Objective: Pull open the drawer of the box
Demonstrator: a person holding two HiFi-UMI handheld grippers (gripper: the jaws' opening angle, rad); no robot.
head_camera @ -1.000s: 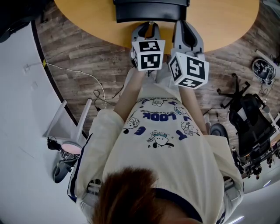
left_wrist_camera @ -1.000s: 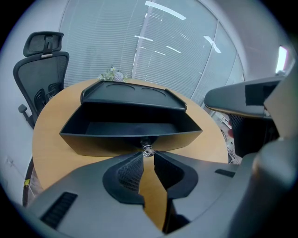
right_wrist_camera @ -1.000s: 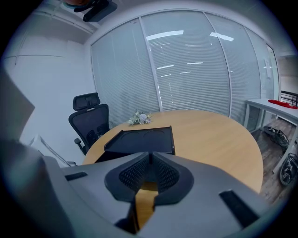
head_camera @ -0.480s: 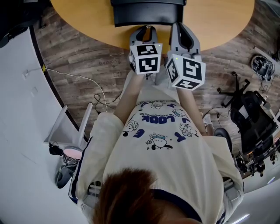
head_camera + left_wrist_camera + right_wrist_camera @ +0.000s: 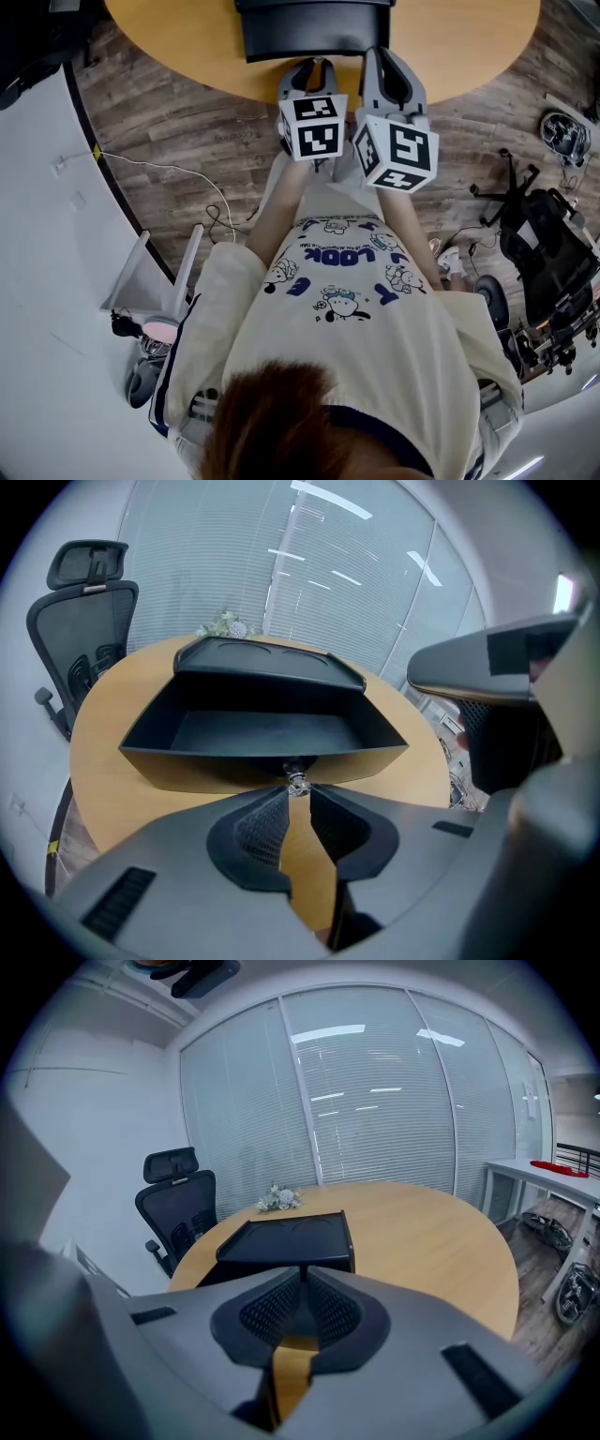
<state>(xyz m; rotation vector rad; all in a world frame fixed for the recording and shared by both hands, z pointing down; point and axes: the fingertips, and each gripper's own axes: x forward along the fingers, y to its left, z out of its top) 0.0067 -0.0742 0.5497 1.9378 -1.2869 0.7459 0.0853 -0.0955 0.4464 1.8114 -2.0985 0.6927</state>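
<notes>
A black box (image 5: 314,28) stands on the round wooden table (image 5: 187,42). In the left gripper view its drawer (image 5: 262,738) is pulled out below the box's lid (image 5: 267,663) and looks empty. My left gripper (image 5: 298,786) is shut on the small metal knob (image 5: 297,780) at the drawer's front; in the head view the left gripper (image 5: 314,67) sits at the table's near edge. The right gripper (image 5: 389,61) hangs beside it. Its jaws meet at the tips with nothing between them, so the right gripper (image 5: 302,1277) is shut and points at the box (image 5: 286,1241).
A black office chair (image 5: 80,621) stands behind the table and a small bunch of flowers (image 5: 225,625) lies at its far edge. On the wooden floor are another chair (image 5: 544,262) at the right, a white stand (image 5: 150,272) and a cable (image 5: 178,169) at the left.
The black drawer front has come a little nearer to the table's near edge, with the left gripper still on the knob. The right gripper has barely moved.
</notes>
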